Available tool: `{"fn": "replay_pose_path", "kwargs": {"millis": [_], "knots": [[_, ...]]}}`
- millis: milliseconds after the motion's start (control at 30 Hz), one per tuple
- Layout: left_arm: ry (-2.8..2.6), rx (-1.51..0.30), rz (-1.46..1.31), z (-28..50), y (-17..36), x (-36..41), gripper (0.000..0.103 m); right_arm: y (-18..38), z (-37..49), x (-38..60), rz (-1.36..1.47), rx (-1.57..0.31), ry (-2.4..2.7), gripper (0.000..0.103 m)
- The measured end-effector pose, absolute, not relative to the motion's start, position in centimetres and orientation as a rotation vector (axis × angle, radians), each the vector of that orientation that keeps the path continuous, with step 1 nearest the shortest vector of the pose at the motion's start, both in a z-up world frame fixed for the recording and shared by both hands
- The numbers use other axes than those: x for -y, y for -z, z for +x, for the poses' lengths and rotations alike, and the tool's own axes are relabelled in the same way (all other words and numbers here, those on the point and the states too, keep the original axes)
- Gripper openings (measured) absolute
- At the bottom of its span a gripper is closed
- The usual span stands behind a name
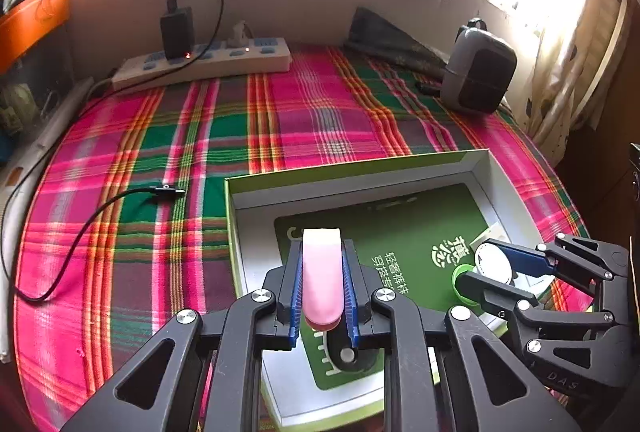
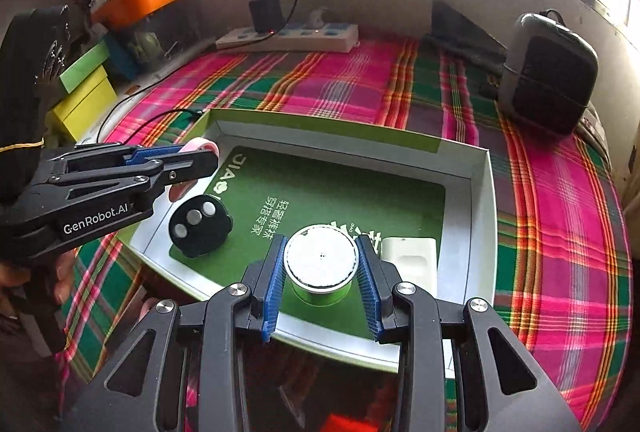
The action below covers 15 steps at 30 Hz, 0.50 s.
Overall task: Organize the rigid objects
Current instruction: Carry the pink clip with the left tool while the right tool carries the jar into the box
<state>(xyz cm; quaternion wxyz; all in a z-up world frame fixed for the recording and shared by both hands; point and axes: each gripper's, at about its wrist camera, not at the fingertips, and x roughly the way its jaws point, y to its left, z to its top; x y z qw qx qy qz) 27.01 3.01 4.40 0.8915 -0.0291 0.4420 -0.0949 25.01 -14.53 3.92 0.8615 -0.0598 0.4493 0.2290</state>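
Observation:
A shallow white box with a green rim [image 1: 352,172] [image 2: 320,126] lies on the plaid cloth, with a green card on its floor. My left gripper [image 1: 322,252] [image 2: 204,156] is shut on a pink oblong piece [image 1: 322,276] [image 2: 200,144] and hangs over the box's left part. Under it a black round remote [image 1: 350,352] [image 2: 200,226] lies in the box. My right gripper [image 2: 321,244] [image 1: 476,262] is shut on a small green jar with a white lid [image 2: 320,258] [image 1: 494,264], held over the box's near right part. Beside the jar a white rectangular item [image 2: 410,256] lies in the box.
A power strip [image 1: 200,62] with a black charger lies at the far edge. A black cable [image 1: 80,232] trails over the cloth left of the box. A grey and black device [image 2: 548,72] stands at the far right. Yellow-green boxes [image 2: 84,96] sit at the left.

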Motion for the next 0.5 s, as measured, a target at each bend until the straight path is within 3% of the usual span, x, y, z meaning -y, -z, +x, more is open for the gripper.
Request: {"fn": "replay_pose_path", "kwargs": {"millis": [500], "knots": [[0.174, -0.939, -0.044, 27.93, -3.38, -3.03, 0.017, -2.84, 25.94, 13.99, -0.156, -0.952, -0.458, 0.035]]}}
